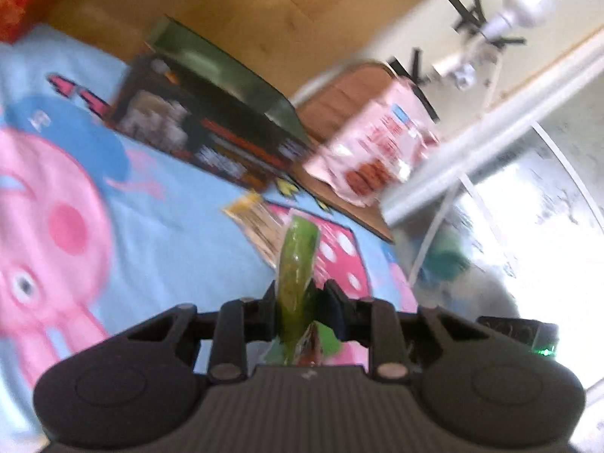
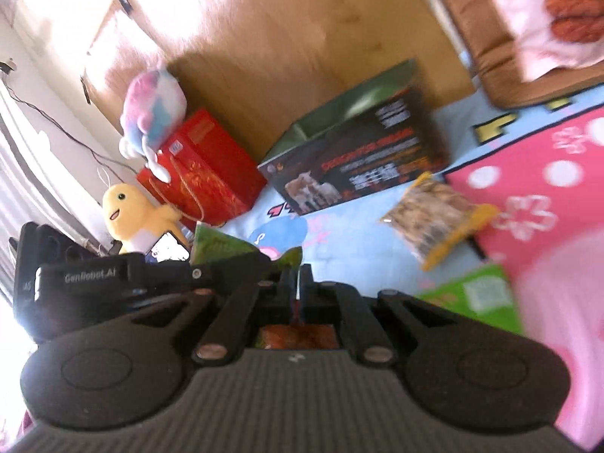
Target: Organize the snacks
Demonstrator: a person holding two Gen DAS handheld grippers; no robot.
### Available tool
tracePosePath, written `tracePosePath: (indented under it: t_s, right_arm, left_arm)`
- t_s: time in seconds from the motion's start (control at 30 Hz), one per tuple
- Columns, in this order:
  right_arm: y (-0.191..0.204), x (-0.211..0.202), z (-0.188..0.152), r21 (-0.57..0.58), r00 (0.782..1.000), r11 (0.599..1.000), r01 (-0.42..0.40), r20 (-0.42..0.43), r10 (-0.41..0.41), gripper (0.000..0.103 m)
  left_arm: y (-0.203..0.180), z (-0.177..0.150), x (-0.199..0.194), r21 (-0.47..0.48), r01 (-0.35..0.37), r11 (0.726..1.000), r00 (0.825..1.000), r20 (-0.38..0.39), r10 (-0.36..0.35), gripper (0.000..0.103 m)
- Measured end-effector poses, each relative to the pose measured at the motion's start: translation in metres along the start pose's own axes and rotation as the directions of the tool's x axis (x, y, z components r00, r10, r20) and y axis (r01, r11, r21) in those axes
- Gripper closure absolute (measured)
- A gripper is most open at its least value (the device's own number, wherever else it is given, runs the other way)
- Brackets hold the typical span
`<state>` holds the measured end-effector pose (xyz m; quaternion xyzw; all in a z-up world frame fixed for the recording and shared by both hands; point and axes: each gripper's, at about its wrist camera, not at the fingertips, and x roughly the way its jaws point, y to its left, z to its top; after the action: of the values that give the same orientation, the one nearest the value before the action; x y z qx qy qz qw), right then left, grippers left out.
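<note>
A: Left gripper (image 1: pixel 298 294) – clamping a green packet (image 1: pixel 296 260), jaws pressing on it from both sides; packet sticking up between them, above the blue cartoon blanket (image 1: pixel 158 219).
B: Right gripper (image 2: pixel 298 283) – jaws together, pinching a thin edge of the same green packet (image 2: pixel 479 298); green film showing left and right of the jaws.
A: Noting the left gripper's body (image 2: pixel 94 279) crossing the right view, just beside the right jaws.
B: Logging other snacks. Yellow bag (image 2: pixel 438 215) lying flat on the blanket (image 2: pixel 358 234), near the black box (image 2: pixel 362 158).
A: Same yellow bag (image 1: pixel 256 222) lying just beyond the green packet. Black box (image 1: pixel 204 128) standing open beside the wooden board (image 1: pixel 234 7).
B: Pink bag (image 1: pixel 377 143) resting on a brown cushion (image 1: pixel 339 102), right of the box. Red box (image 2: pixel 204 166) and plush toys at far left.
A: Both views blurring; print unreadable.
</note>
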<state>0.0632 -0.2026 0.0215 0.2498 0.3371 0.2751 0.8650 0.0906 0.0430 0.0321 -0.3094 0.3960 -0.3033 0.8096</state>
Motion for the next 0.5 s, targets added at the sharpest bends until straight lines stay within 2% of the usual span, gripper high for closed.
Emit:
tracePosePath:
  t_s: [0.1,0.23,0.33,0.43,0.5]
  right_arm:
    - [-0.002,-0.025,-0.013,-0.033,0.999,0.999,0.017,0.043,-0.016,0.097]
    - [-0.003,-0.043,-0.025,-0.085,0.995,0.996,0.033,0.099,-0.025,0.093]
    - [-0.005,-0.049,-0.025,-0.078,0.993,0.997,0.006,0.117,0.003,0.093]
    - [-0.004,-0.057,-0.023,-0.103,0.991,0.995,0.019,0.135,-0.005,0.091]
    - [-0.006,-0.06,-0.025,-0.115,0.989,0.992,0.046,0.146,-0.029,0.077]
  left_arm:
    - [-0.011,-0.015,0.001,0.023,0.026,0.999,1.0,0.011,-0.027,0.08]
    - [-0.021,-0.018,-0.01,0.036,0.047,0.998,0.995,0.085,-0.05,0.08]
    - [-0.026,-0.018,-0.011,0.017,0.064,0.998,0.996,0.061,-0.064,0.08]
    - [-0.027,-0.026,-0.002,0.024,0.003,1.0,1.0,0.018,-0.003,0.079]
    - [-0.019,-0.03,0.001,0.003,-0.034,0.999,0.999,-0.001,0.034,0.079]
